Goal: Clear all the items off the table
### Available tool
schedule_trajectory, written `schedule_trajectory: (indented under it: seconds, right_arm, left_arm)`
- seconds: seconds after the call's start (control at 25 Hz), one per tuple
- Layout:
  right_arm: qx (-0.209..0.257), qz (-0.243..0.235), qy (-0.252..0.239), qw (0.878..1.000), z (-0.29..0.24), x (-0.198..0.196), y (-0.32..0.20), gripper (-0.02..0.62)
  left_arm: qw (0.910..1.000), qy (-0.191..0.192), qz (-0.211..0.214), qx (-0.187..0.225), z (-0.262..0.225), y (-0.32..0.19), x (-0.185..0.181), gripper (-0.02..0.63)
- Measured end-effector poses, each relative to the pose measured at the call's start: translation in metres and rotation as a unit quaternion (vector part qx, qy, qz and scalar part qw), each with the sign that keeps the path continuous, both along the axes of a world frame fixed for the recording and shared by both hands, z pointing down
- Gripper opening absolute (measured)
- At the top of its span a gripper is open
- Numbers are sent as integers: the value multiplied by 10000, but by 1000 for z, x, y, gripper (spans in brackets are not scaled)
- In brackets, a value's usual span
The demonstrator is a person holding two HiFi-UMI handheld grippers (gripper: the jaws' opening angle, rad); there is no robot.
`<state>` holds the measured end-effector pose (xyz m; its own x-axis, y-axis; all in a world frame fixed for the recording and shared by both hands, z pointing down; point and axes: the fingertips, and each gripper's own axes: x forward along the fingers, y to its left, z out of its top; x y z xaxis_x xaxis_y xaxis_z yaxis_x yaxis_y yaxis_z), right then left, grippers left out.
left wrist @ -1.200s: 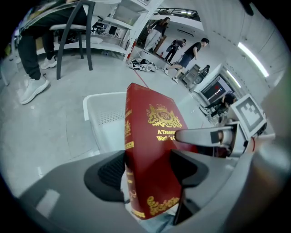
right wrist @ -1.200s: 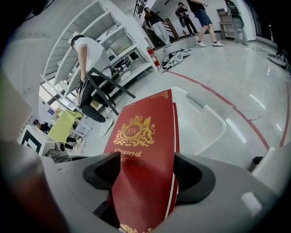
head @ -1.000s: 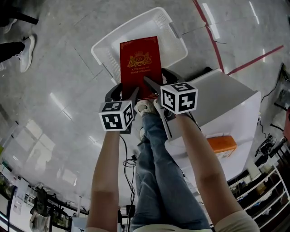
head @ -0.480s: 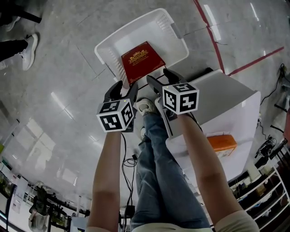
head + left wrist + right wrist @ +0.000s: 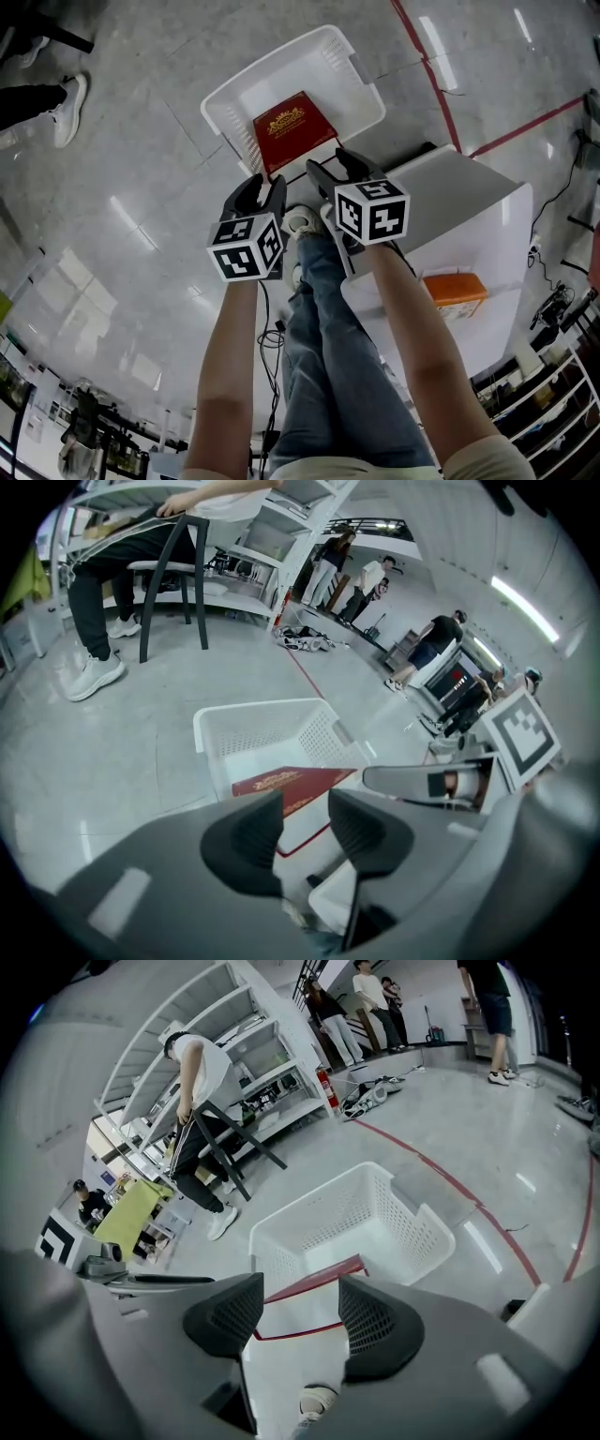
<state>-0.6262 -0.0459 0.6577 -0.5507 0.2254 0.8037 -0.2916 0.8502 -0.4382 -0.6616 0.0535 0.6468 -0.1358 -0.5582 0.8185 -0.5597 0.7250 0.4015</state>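
Note:
A dark red book (image 5: 292,132) with gold print lies tilted inside the white plastic basket (image 5: 327,52) on the floor. In the left gripper view the book (image 5: 292,784) shows just past the jaws, and in the right gripper view only the book's edge (image 5: 317,1281). My left gripper (image 5: 263,191) hovers near the basket's near rim. Its jaws are closing with nothing between them. My right gripper (image 5: 335,169) hangs beside it, also closing on nothing. Both are apart from the book.
A white table (image 5: 472,212) stands at the right with an orange object (image 5: 456,292) on its near part. A red tape line (image 5: 429,75) crosses the floor. Legs in jeans and a shoe (image 5: 300,222) are below the grippers. Bystanders, a chair (image 5: 173,569) and shelves stand farther off.
A second ago the book stood upright between both grippers above the basket. It has dropped into the basket and lies there. Both grippers' jaws have narrowed.

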Motion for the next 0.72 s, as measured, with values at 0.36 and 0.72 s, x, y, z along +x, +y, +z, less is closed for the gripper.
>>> schedule_trajectory:
  seconds: [0.36, 0.72]
  right_arm:
    - [317, 397, -212, 9985, -35, 4, -13, 99]
    - [470, 739, -364, 9955, -72, 10, -23, 23]
  left_arm:
    - [9998, -125, -88, 160, -30, -7, 1, 75]
    - [9994, -239, -69, 256, -67, -14, 7, 28]
